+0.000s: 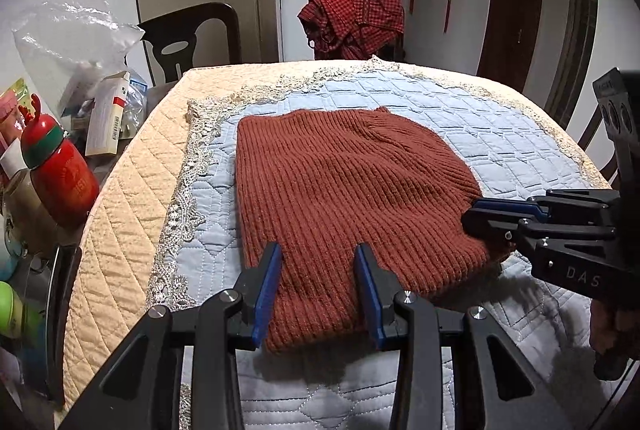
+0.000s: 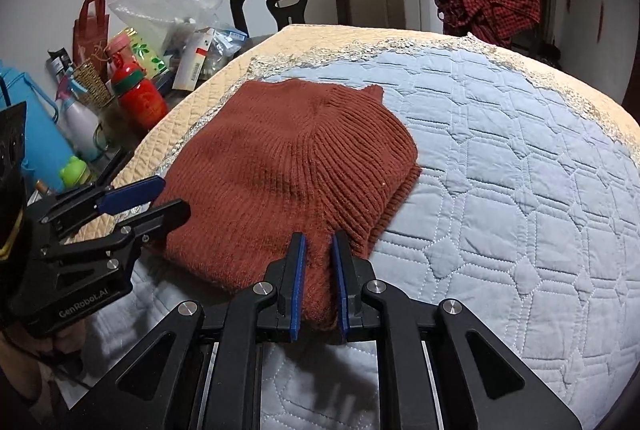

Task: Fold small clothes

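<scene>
1. My right claw (image 2: 319,250) is squeezed narrow on the near edge of the knit hat (image 2: 292,165).
2. My left claw (image 1: 316,262) sits half open around the same edge, beside it; whether it pinches, I cannot tell.
3. The hat lies flat ahead on the blue quilt (image 2: 500,189).
4. I think the fold is just starting: next, lift the edge and carry it over.

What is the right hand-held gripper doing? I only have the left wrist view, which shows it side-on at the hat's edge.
Observer: In the right wrist view, the right hand-held gripper is shut on a bunched fold of the hat.
Operator: Is there anything near the red bottle that I can't see?
Observer: Yes, a red gift bag stands behind it, outside your frame.
</scene>
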